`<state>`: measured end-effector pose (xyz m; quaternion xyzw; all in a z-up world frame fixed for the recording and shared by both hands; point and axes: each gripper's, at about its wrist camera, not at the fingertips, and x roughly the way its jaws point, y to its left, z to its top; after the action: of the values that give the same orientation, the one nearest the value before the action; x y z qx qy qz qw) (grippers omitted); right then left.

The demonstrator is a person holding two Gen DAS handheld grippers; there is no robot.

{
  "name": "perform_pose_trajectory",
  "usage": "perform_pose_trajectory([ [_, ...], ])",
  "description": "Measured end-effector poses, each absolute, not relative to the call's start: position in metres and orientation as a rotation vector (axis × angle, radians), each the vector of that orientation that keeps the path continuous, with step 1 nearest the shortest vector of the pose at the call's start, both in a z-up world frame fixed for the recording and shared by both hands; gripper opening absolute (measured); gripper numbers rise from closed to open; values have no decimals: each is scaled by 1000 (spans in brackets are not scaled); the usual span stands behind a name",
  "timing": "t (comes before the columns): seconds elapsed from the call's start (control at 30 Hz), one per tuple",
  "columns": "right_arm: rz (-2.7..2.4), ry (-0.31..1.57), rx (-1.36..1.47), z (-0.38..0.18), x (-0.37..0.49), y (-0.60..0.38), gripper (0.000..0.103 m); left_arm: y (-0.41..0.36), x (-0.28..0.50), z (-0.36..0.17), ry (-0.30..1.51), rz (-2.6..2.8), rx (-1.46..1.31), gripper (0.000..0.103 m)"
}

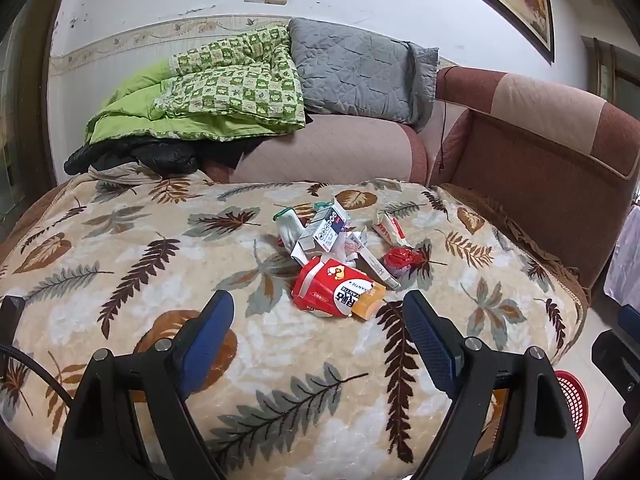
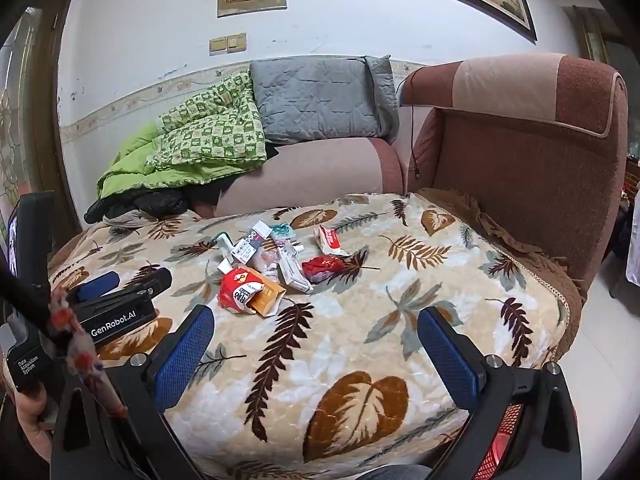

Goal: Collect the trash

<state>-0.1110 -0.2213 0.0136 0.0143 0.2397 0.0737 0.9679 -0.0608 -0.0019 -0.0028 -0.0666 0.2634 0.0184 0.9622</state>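
Both my grippers hang wide and empty: left gripper (image 1: 318, 320), right gripper (image 2: 316, 334). Trash pile sits mid-blanket (image 1: 120, 248), toward the sofa's back edge. Risks: crushed red paper cup (image 1: 334, 290) collapses further and slips; loose wrappers scatter; pads snag blanket pile. Red basket (image 1: 574, 404) sits low by the sofa's front corner, so drops could miss.

I can read "GenRobot.AI" on the left gripper (image 2: 120, 318) body, and "Data Acquisition System" lower on its handle (image 2: 28, 364).
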Motion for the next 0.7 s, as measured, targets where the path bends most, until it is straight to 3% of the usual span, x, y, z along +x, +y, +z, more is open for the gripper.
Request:
perform_pose_trajectory([
  [0.7,147,487,30,15,-111,-222,103,-6,-63,-4,530,41,-135,85],
])
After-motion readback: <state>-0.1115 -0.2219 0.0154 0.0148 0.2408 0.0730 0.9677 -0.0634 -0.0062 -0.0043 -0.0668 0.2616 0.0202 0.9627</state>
